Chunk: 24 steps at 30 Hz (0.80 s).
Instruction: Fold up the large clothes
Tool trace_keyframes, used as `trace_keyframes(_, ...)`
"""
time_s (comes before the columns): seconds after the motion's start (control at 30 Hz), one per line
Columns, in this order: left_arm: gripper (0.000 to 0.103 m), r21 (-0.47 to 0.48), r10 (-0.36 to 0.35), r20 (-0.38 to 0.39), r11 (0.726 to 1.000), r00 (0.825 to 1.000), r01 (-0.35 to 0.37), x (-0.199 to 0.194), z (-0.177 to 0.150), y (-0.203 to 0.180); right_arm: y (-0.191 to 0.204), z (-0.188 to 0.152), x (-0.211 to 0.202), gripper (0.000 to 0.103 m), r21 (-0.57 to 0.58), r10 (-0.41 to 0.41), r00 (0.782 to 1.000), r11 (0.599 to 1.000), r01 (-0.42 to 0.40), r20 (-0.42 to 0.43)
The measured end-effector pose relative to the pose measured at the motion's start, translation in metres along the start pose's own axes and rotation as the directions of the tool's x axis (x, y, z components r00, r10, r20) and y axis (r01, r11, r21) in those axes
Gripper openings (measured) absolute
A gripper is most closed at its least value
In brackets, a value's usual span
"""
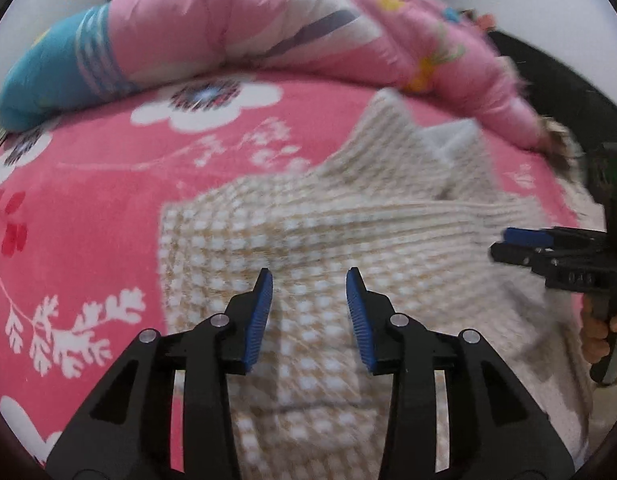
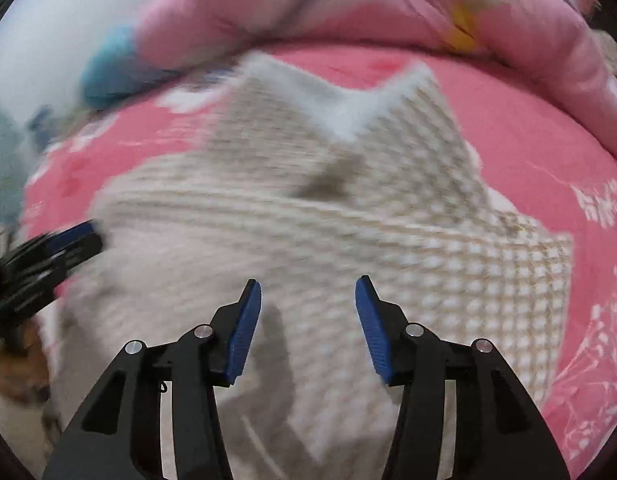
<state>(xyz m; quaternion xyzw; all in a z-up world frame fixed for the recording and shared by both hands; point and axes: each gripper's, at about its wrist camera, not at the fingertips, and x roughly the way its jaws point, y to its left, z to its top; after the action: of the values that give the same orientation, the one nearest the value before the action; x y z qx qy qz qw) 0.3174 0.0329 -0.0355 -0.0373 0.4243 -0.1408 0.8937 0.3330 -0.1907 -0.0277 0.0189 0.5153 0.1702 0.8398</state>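
A beige-and-white checked knit garment [image 1: 348, 240] with a white fleecy lining lies partly folded on the bed. In the right wrist view the garment [image 2: 308, 208] fills the middle, its collar end pointing away. My left gripper [image 1: 309, 276] hovers over the garment's near part, open, with nothing between its blue pads [image 1: 260, 320]. My right gripper [image 2: 307, 282] is also open above the cloth, and its pads [image 2: 244, 328] grip nothing. Each gripper shows at the edge of the other's view: the right gripper [image 1: 520, 248] at the right edge, the left gripper [image 2: 68, 240] blurred at the left.
The garment rests on a pink bedsheet [image 1: 88, 220] with white flowers. A rolled pink quilt [image 1: 228, 20] with a blue end [image 1: 48, 76] lies along the far side. A hand [image 1: 596, 336] holds the right gripper's handle. Pink sheet shows bare to the left and right of the garment.
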Motion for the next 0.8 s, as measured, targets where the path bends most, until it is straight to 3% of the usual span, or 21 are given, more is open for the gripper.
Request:
trace_keyframes(0.07, 0.040, 0.030, -0.016, -0.011, 0.999, 1.000, 0.016, -0.001, -0.004, -0.006, 0.025, -0.009, -0.012, 0.050, -0.084, 0.010, 1.000, 0.996, -0.009, 0.014)
trace_keyframes(0.17, 0.046, 0.033, 0.061, -0.118, 0.998, 0.991, -0.057, 0.032, -0.012, -0.009, 0.040, -0.019, 0.022, 0.062, -0.157, -0.112, 0.992, 0.982, 0.102, -0.055)
trace_keyframes(0.2, 0.051, 0.032, 0.090, -0.109, 0.996, 0.990, -0.087, 0.040, -0.015, -0.009, 0.038, -0.021, 0.040, 0.070, -0.165, -0.134, 0.989, 0.979, 0.121, -0.068)
trace_keyframes(0.27, 0.052, 0.037, 0.116, -0.094, 0.993, 0.989, -0.113, 0.040, -0.014, -0.013, 0.036, -0.019, 0.047, 0.073, -0.152, -0.128, 0.990, 0.981, 0.118, -0.057)
trace_keyframes(0.4, 0.055, 0.046, 0.107, -0.057, 0.993, 0.993, -0.104, 0.004, -0.015, -0.025, 0.049, -0.019, 0.000, 0.073, -0.123, -0.099, 0.995, 0.988, 0.096, -0.014)
trace_keyframes(0.47, 0.068, 0.060, 0.110, -0.021, 0.992, 0.994, -0.109, -0.010, -0.023, -0.032, 0.057, -0.035, -0.021, 0.073, -0.148, -0.081, 0.996, 0.985, 0.084, 0.029)
trace_keyframes(0.57, 0.080, 0.082, 0.169, -0.121, 0.984, 0.978, -0.159, 0.014, -0.041, -0.038, 0.049, -0.047, 0.004, 0.082, -0.148, -0.163, 0.986, 0.977, 0.156, -0.037)
trace_keyframes(0.6, 0.083, 0.106, 0.205, -0.126, 0.976, 0.971, -0.192, 0.024, -0.047, -0.040, 0.041, -0.049, 0.017, 0.085, -0.122, -0.150, 0.987, 0.982, 0.143, -0.056)
trace_keyframes(0.67, 0.083, 0.116, 0.237, -0.089, 0.967, 0.968, -0.226, 0.016, -0.050, -0.044, 0.039, -0.048, 0.015, 0.085, -0.074, -0.139, 0.988, 0.988, 0.134, -0.063)
trace_keyframes(0.8, 0.083, 0.027, 0.197, -0.097, 0.980, 0.976, -0.195, -0.020, -0.053, -0.038, 0.058, -0.060, -0.040, 0.085, -0.089, -0.125, 0.992, 0.988, 0.126, 0.009)
